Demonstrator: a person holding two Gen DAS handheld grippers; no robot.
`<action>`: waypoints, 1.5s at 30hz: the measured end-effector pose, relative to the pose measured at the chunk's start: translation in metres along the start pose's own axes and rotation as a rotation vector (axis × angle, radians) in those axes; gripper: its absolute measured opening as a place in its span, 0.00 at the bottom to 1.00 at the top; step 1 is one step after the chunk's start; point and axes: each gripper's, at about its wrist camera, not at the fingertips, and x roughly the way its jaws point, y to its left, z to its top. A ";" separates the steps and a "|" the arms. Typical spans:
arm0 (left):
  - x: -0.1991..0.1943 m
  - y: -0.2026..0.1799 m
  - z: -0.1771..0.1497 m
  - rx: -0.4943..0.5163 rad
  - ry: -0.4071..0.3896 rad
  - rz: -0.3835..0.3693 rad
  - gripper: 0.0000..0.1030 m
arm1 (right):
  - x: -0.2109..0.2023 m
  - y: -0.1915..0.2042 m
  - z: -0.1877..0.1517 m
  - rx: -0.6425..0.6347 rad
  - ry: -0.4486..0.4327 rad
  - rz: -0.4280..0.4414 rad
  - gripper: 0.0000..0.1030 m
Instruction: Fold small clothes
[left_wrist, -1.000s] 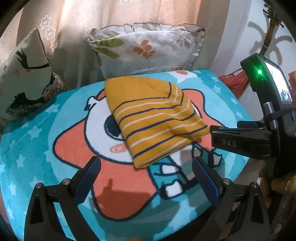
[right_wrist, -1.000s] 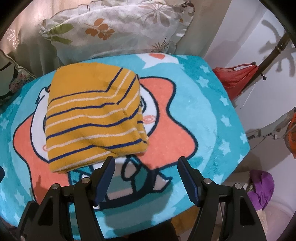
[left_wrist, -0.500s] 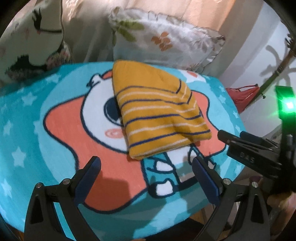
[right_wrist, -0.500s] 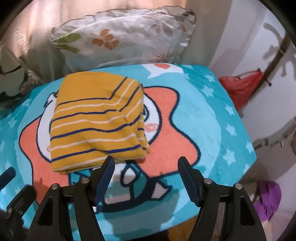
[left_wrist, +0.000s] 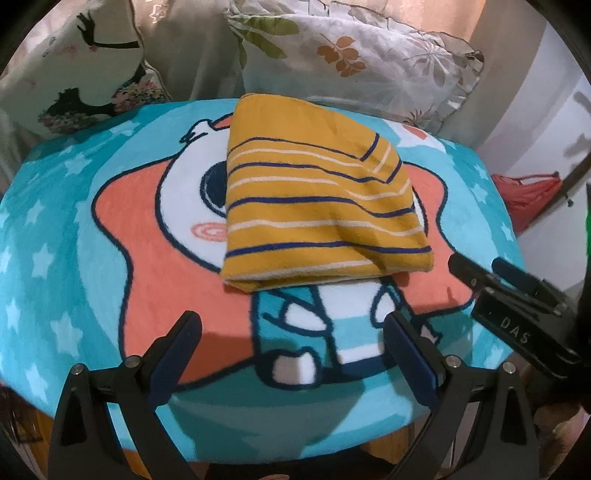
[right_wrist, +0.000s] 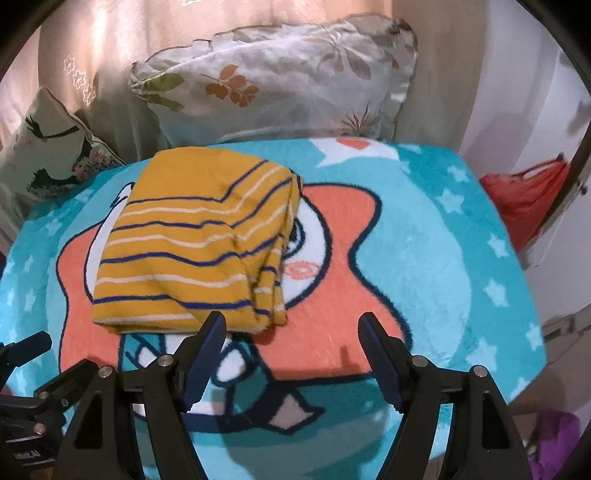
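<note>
Turquoise and plush, the cartoon blanket (left_wrist: 74, 229) covers the surface. The folded garment (left_wrist: 317, 206), mustard yellow with navy and white stripes, lies on the blanket's white cartoon face.

Nearest in the left view, the left claw (left_wrist: 291, 332) hangs open and empty in front of the garment's near folded edge, apart from it. Only this view shows the right claw from outside, as a black body marked "DAS" beside the garment's right corner.

In the right view, the right claw (right_wrist: 293, 325) is also open and holds nothing; its left finger (right_wrist: 207, 350) overlaps the garment's near edge in the picture, and I cannot tell if it touches. Only this view shows the garment's stacked layers along its right side.

Behind the garment lean a leaf-print pillow (right_wrist: 280, 85) and a bird-print cushion (left_wrist: 77, 70), with a red bag (right_wrist: 524, 199) farther right.

Compared with one second ago, the left view sees the garment more squarely and closer.
</note>
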 end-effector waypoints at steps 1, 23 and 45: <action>0.000 -0.004 -0.002 -0.009 -0.005 0.006 0.95 | 0.003 -0.005 -0.002 -0.003 0.002 0.011 0.76; -0.001 -0.059 -0.001 -0.035 -0.040 0.085 0.95 | 0.005 -0.045 -0.010 -0.091 -0.061 0.103 0.77; 0.010 -0.053 0.002 -0.088 -0.020 0.057 0.95 | 0.011 -0.038 -0.005 -0.120 -0.050 0.146 0.77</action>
